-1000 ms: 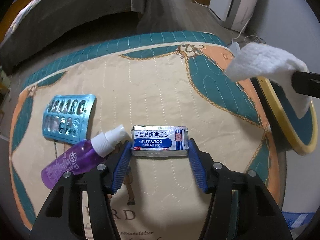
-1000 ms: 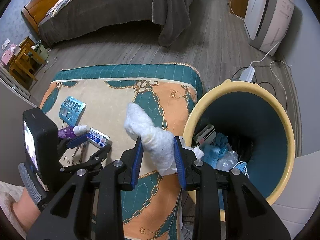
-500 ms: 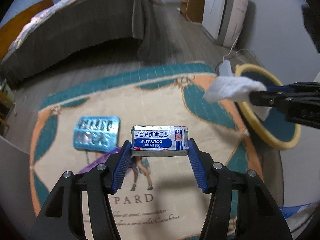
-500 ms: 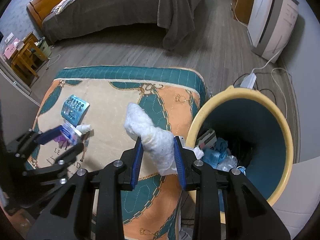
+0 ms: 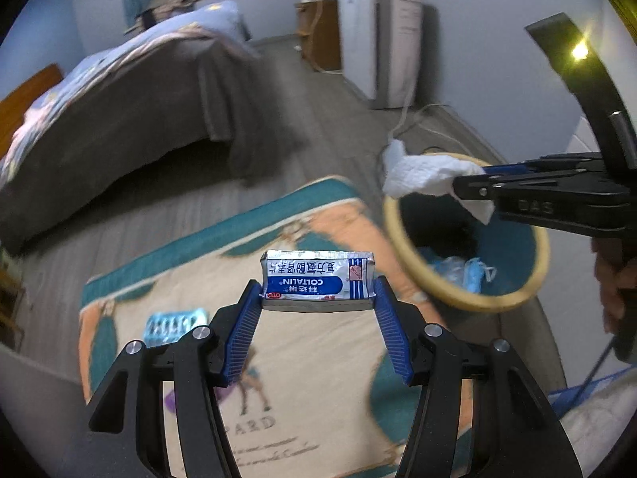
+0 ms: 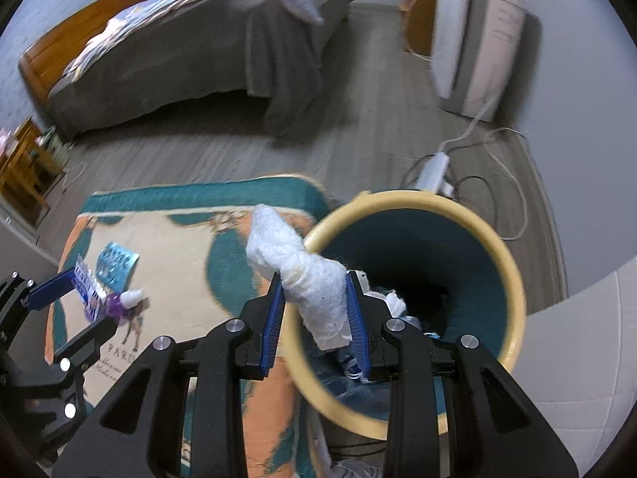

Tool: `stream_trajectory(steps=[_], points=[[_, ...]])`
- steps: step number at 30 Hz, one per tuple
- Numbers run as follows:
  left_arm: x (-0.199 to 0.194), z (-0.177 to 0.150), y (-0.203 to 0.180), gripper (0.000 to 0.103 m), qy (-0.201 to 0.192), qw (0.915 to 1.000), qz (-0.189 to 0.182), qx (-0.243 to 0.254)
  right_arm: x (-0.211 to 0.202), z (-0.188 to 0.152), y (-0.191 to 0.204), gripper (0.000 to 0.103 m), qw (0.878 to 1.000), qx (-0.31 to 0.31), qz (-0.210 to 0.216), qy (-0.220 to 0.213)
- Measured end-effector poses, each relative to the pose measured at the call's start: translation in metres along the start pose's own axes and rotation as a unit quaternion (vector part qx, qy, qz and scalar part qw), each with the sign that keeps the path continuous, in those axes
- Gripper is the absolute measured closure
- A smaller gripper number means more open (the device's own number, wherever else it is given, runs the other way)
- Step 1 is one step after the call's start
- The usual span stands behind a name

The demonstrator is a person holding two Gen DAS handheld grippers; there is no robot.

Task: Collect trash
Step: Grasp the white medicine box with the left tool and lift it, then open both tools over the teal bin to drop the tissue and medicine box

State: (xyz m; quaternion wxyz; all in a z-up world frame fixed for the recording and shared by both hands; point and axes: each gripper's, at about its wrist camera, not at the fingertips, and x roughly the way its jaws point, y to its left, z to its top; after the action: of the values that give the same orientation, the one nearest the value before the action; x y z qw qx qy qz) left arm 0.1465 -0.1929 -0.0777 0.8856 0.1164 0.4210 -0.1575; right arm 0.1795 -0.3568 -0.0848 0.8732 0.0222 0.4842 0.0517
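Bedroom floor of grey wood carries one low table with a patterned cloth (image 5: 318,362) in cream, orange and teal. Nearest to me are two grippers. One left gripper (image 5: 317,298) is clenched on one small medicine packet (image 5: 318,281), white and blue; the packet sits crosswise between the two blue pads, one short end against each pad, and it is lifted above the cloth. One right gripper (image 6: 314,306) is clenched on one wad of white tissue (image 6: 306,275); the wad stands between the pads, its top rising past the fingertips and its lower end hanging under them, over the near rim of the bin.

On the cloth lie two more things: one blue blister pack (image 6: 116,263) and one purple spray bottle (image 6: 119,302) with a white cap, near each other at the left side.

Just beside the right edge of the table stands one round bin (image 6: 513,279), yellow at the rim and teal inside, with several pieces of trash at the bottom; I cannot count them.

Farther away are one bed (image 6: 191,40) with a grey cover and one white appliance (image 6: 473,36) by the wall, its cable lying on the floor.
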Motion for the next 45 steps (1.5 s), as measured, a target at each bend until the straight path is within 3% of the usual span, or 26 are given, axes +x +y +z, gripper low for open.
stream_trajectory(steps=[17, 26, 34, 35, 37, 40, 43, 45], points=[[0.038, 0.021, -0.076, 0.045, 0.017, 0.9962, -0.059, 0.061, 0.011, -0.02, -0.067, 0.073, 0.998, 0.049, -0.029, 0.017], [0.073, 0.027, -0.096, 0.044, 0.042, 0.9922, -0.067, 0.097, 0.028, -0.03, -0.098, 0.073, 0.994, 0.088, -0.049, 0.04], [0.089, 0.044, -0.099, 0.043, 0.042, 0.992, -0.079, 0.089, 0.033, -0.029, -0.102, 0.07, 0.992, 0.102, -0.06, 0.04], [0.088, 0.046, -0.099, 0.04, 0.037, 0.9924, -0.077, 0.088, 0.032, -0.029, -0.1, 0.067, 0.992, 0.1, -0.062, 0.038], [0.085, 0.047, -0.097, 0.023, 0.023, 0.9939, -0.065, 0.086, 0.029, -0.029, -0.1, 0.062, 0.992, 0.098, -0.067, 0.033], [0.078, 0.047, -0.09, 0.014, 0.007, 0.9949, -0.065, 0.076, 0.028, -0.028, -0.098, 0.051, 0.992, 0.098, -0.074, 0.031], [0.073, 0.044, -0.082, 0.01, 0.0, 0.9964, -0.051, 0.067, 0.024, -0.027, -0.097, 0.034, 0.992, 0.097, -0.079, 0.027], [0.07, 0.041, -0.077, 0.008, 0.0, 0.9971, -0.046, 0.06, 0.019, -0.025, -0.095, 0.016, 0.992, 0.095, -0.08, 0.02]])
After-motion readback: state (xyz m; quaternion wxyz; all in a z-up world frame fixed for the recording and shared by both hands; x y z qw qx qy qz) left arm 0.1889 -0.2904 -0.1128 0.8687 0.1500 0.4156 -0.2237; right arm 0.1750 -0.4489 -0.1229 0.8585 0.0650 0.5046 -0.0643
